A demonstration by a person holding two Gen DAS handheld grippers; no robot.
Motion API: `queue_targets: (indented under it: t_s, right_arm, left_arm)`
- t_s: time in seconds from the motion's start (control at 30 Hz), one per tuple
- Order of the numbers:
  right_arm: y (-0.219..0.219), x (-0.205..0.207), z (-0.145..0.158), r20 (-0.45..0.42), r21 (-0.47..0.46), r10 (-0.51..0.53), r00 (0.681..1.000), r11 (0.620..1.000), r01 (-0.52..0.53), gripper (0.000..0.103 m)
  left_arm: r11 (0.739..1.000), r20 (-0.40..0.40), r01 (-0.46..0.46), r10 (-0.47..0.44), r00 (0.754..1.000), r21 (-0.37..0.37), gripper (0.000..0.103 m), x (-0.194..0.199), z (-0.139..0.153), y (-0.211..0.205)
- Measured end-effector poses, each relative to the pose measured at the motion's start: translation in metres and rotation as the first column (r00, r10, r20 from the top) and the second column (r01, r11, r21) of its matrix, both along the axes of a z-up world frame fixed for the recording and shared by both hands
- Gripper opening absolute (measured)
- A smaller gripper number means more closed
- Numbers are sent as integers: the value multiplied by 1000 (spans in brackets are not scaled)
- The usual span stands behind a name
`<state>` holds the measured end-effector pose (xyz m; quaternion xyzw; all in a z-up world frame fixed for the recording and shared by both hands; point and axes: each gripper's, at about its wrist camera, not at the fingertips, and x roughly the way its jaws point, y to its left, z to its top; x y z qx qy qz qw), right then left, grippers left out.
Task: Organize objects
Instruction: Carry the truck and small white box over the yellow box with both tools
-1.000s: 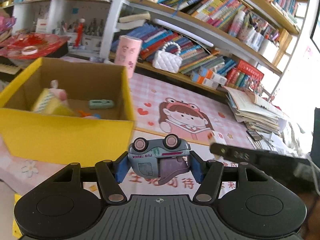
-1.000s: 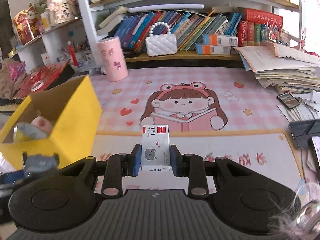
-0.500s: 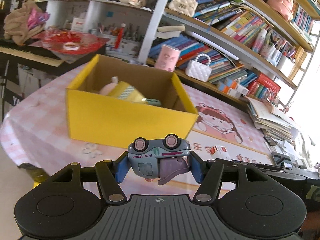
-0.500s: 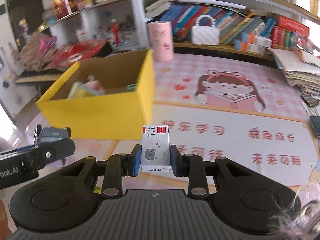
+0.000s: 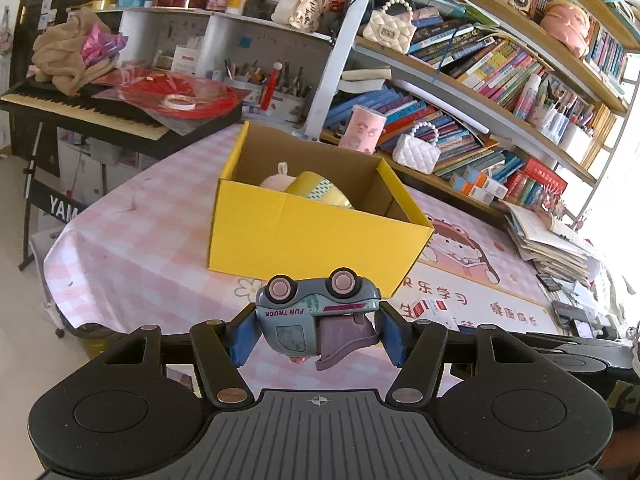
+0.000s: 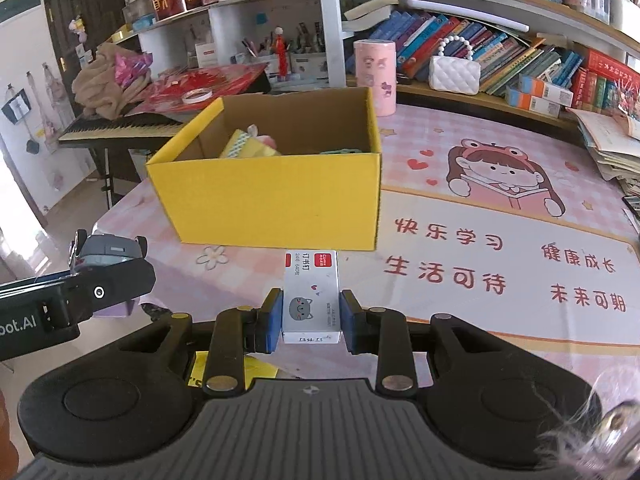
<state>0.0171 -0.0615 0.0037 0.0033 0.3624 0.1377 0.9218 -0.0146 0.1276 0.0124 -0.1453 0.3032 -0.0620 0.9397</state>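
My left gripper (image 5: 318,338) is shut on a grey-blue toy truck (image 5: 316,316) held upside down, wheels up, in front of the yellow cardboard box (image 5: 304,236). My right gripper (image 6: 311,320) is shut on a small white staples box (image 6: 311,296) with a cat face, held before the same yellow box (image 6: 272,196). The yellow box holds a pink plush, a yellow roll and a teal item. The left gripper with the truck (image 6: 106,250) shows at the left of the right wrist view. The staples box (image 5: 430,308) shows in the left wrist view.
The table (image 6: 500,216) has a pink checked cloth and a cartoon mat. A pink cylinder (image 6: 375,76) and a white handbag (image 6: 454,74) stand behind the box. Bookshelves line the back. A keyboard piano (image 5: 80,108) stands left. Stacked papers (image 5: 548,240) lie right.
Both grippers have pulled back and away from the yellow box, which now looks smaller and farther. The truck and the staples box stay gripped.
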Motion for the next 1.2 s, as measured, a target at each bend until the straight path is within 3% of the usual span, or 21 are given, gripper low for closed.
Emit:
queue_targets:
  t_s: [0.3,0.63,1.2]
  right_arm:
    - [15,-15,5,16,-15,2,1000,1000,-2,28]
    - [20,-5,7,23,-42,10,1000,999,-9,28]
    - [13,104,36,148,-23,67,987,998,-64,28]
  left_arm:
    - [1000,17,8,-8,1000,-7,61,-10,2,11]
    - [1000,41,-4,5,999,-8,61,3,7,15]
    - [996,127,-92,91,988,7,61,93,35,2]
